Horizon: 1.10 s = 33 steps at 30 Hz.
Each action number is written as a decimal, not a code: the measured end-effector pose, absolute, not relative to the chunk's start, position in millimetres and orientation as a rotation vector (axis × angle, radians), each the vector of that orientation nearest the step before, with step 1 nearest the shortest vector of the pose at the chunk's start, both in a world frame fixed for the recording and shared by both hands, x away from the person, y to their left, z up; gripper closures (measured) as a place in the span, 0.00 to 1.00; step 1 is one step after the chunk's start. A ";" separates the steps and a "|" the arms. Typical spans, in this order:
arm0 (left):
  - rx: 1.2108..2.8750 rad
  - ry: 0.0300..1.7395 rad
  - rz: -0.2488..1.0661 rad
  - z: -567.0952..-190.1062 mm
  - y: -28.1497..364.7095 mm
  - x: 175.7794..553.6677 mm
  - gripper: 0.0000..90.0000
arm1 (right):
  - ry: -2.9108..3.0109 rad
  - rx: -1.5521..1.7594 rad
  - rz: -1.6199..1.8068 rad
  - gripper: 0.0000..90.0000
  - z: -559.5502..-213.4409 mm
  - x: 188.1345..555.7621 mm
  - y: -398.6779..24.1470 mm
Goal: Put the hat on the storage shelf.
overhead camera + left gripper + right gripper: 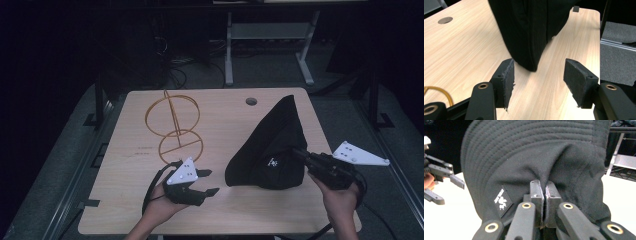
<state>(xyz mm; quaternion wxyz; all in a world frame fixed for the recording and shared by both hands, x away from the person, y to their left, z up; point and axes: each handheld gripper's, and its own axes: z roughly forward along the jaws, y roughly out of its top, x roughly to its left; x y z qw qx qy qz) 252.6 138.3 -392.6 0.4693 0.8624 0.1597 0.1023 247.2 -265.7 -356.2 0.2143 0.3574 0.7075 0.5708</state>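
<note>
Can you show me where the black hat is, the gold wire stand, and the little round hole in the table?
black hat (272,145): high view, on its crown fabric.
gold wire stand (173,116): high view, on the upright rod inside the upper ring.
round hole (251,101): high view, on its grey middle, at the table's far edge.

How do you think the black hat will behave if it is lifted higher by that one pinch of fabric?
The black hat will probably flop: its cloth bunches and creases where the right gripper pinches it. It looks light, since a small pinch holds part of it up. The stitched brim seems somewhat stiffer, so it may keep its curve.
</note>
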 end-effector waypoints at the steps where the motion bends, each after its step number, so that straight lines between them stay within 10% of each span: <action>1: 2.112 0.396 0.255 -394.9 140.0 252.6 0.46 | 1.963 0.991 1.587 0.97 -354.3 247.7 -265.6; 33: 2.065 0.481 0.268 -424.3 162.7 250.9 0.42 | 2.060 0.819 1.552 0.97 -278.5 277.8 -238.4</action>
